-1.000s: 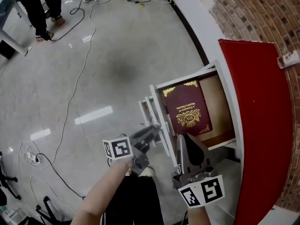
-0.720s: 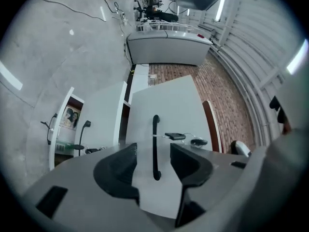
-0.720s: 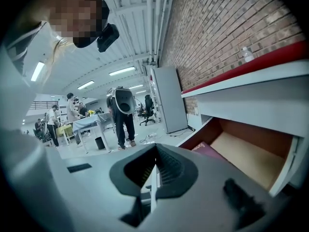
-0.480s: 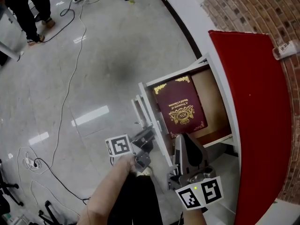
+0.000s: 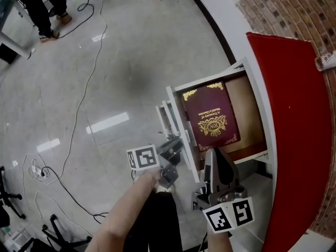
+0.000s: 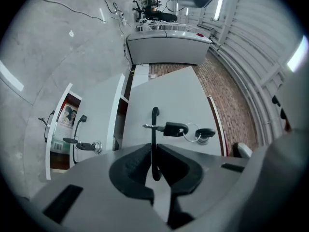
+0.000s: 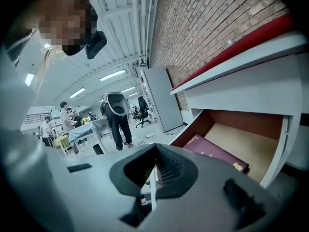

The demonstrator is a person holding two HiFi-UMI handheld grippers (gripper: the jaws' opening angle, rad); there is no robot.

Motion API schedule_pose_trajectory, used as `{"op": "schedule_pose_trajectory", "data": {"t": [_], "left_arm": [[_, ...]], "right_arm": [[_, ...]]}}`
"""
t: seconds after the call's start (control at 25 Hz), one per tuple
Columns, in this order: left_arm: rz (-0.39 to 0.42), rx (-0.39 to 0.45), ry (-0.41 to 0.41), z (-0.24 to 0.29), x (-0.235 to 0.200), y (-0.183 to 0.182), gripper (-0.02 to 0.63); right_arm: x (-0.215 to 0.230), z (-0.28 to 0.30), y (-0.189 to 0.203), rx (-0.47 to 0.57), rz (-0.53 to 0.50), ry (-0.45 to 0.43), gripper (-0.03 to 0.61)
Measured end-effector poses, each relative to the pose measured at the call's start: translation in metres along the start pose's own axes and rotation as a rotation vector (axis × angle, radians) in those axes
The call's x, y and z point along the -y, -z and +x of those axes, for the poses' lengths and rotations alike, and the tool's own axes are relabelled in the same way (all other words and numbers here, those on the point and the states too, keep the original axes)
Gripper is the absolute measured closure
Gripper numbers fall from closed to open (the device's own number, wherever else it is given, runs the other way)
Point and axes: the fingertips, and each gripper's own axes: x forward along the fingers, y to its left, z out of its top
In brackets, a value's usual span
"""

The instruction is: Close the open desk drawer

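While one drawer (image 5: 249, 114) stood pulled out under the red worktop (image 5: 294, 140), one maroon book (image 5: 212, 119) lay flat inside it. Two tools: the left tool (image 5: 176, 148), jaws just closing, clamped the drawer's single handle (image 6: 154, 124); the right tool (image 5: 215, 155) sat just beside the drawer, jaws together, empty. Two keys (image 6: 176, 128) on one ring. Glossy grey floor (image 5: 131, 46), loose cables (image 5: 89, 88), brick wall (image 5: 294, 14).

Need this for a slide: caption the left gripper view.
Left gripper, jaws just closing on the black drawer handle between them, key bunch beside it.
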Motion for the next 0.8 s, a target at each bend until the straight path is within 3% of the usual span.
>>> {"op": "schedule_pose_trajectory", "data": {"t": [0.08, 0.2, 0.48, 0.64, 0.76, 0.8], "left_arm": [[-0.004, 0.016, -0.007, -0.004, -0.004, -0.003, 0.569], [-0.018, 0.045, -0.012, -0.014, -0.013, -0.009, 0.488], [-0.034, 0.064, 0.013, -0.012, -0.024, -0.010, 0.408], [-0.071, 0.069, 0.072, -0.007, -0.017, -0.009, 0.424], [-0.075, 0.070, 0.164, -0.001, 0.000, -0.011, 0.587], [-0.079, 0.073, 0.174, 0.000, 0.003, -0.012, 0.588]], "right_arm": [[0.000, 0.001, 0.002, -0.008, -0.005, -0.001, 0.572], [-0.001, 0.002, 0.004, -0.020, -0.015, -0.006, 0.572], [-0.007, 0.010, 0.009, -0.036, -0.013, -0.016, 0.572], [-0.006, 0.012, 0.011, -0.044, -0.011, -0.011, 0.572], [-0.005, 0.012, 0.011, -0.045, -0.010, -0.005, 0.572], [-0.003, 0.013, 0.010, -0.045, -0.011, -0.002, 0.572]]}}
